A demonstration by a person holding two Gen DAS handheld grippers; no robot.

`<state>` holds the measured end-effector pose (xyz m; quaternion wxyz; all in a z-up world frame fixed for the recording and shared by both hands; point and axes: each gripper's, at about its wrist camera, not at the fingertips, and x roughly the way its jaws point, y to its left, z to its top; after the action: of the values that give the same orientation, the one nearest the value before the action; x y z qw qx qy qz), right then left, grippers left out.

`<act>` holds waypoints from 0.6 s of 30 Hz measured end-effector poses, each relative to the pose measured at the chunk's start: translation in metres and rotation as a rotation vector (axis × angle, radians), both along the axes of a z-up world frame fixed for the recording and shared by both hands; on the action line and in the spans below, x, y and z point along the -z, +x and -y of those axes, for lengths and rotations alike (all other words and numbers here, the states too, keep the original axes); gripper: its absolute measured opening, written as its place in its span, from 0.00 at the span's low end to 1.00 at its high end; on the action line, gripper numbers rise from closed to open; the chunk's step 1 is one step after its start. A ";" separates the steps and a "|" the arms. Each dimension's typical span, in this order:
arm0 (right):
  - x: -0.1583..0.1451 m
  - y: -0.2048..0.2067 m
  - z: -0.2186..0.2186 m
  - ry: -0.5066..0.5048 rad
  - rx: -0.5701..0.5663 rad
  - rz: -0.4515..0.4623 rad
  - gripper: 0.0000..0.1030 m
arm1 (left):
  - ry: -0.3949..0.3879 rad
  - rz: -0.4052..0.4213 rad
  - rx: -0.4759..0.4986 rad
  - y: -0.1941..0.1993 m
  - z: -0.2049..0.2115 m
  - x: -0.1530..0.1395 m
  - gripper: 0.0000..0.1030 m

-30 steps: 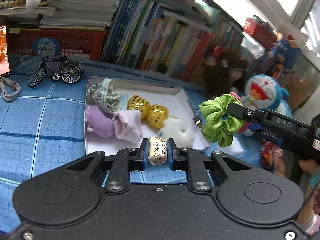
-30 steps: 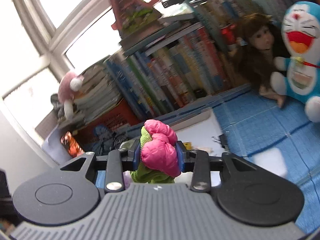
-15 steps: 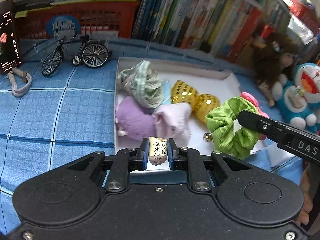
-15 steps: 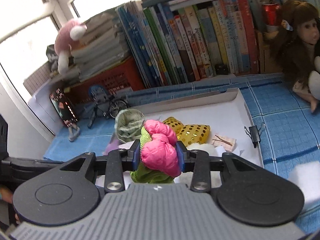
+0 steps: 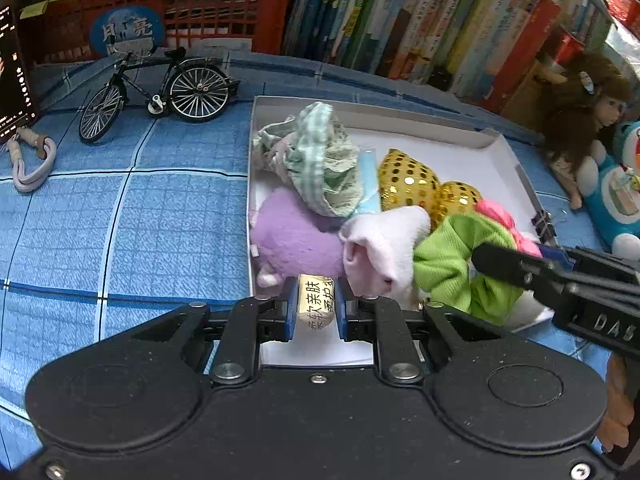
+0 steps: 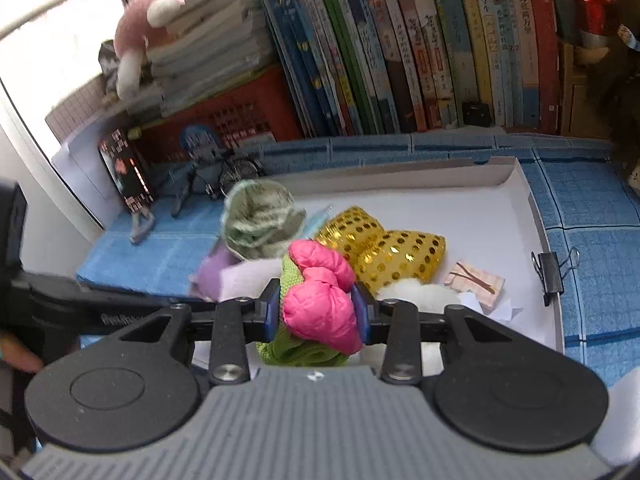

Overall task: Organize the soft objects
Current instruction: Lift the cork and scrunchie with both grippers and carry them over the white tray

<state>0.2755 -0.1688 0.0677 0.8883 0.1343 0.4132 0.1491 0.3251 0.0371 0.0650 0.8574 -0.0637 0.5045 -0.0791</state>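
We hold a small printed packet (image 5: 315, 307) pinched in our left gripper (image 5: 314, 312), above the near edge of the white tray (image 5: 496, 148). Our right gripper (image 6: 316, 312) is clamped on a green scrunchie (image 5: 452, 264) with a pink bow (image 6: 320, 300), over the tray's soft pile: purple plush (image 5: 292, 236), gold sequin pieces (image 6: 384, 248).

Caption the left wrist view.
Left gripper clamps a small labelled packet over the white tray of soft toys.
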 end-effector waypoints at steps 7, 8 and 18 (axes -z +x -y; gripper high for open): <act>0.013 0.008 0.007 -0.032 0.024 -0.027 0.41 | 0.002 0.010 0.001 0.009 0.002 0.005 0.18; 0.015 0.009 0.008 -0.041 0.033 -0.028 0.41 | -0.001 0.009 0.000 0.011 0.001 0.006 0.18; 0.026 0.018 0.015 -0.058 0.099 -0.019 0.46 | -0.014 0.019 0.002 0.024 0.002 0.015 0.21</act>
<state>0.2933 -0.1838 0.0415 0.8943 0.1302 0.4183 0.0915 0.3493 0.0351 0.0504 0.8616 -0.0684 0.4959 -0.0840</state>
